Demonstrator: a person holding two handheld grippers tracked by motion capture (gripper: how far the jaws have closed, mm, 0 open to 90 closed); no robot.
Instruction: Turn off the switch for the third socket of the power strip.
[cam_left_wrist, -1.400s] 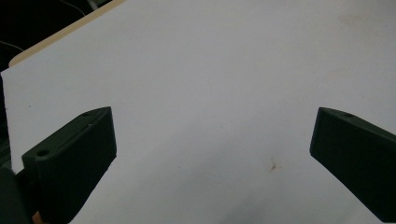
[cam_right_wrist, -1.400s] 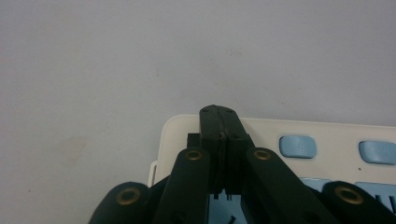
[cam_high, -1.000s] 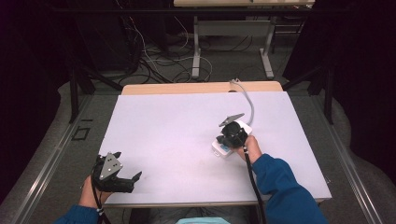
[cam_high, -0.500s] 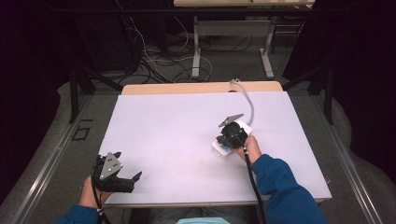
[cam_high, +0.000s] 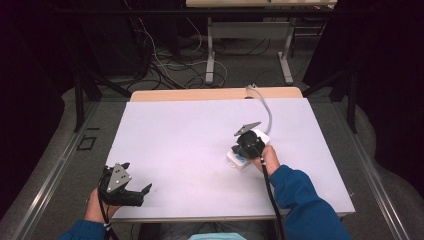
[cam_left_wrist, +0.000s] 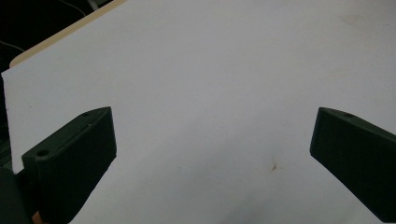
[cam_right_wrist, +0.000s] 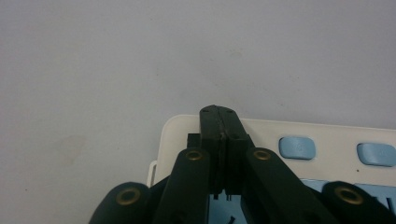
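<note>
While the right gripper (cam_high: 248, 144) presses down with its jaws closed together and holding nothing, its tip rests on the end of a white power strip (cam_high: 248, 148) with blue switches (cam_right_wrist: 297, 147), probably to work a switch or steady the strip. That strip lies toward the right edge of the tabletop (cam_high: 180, 135), its grey cord (cam_high: 265, 105) curving to the far edge. Near the front left corner, the left gripper (cam_high: 131, 191) hovers wide and empty over bare surface, well apart. Nothing stands between them.
</note>
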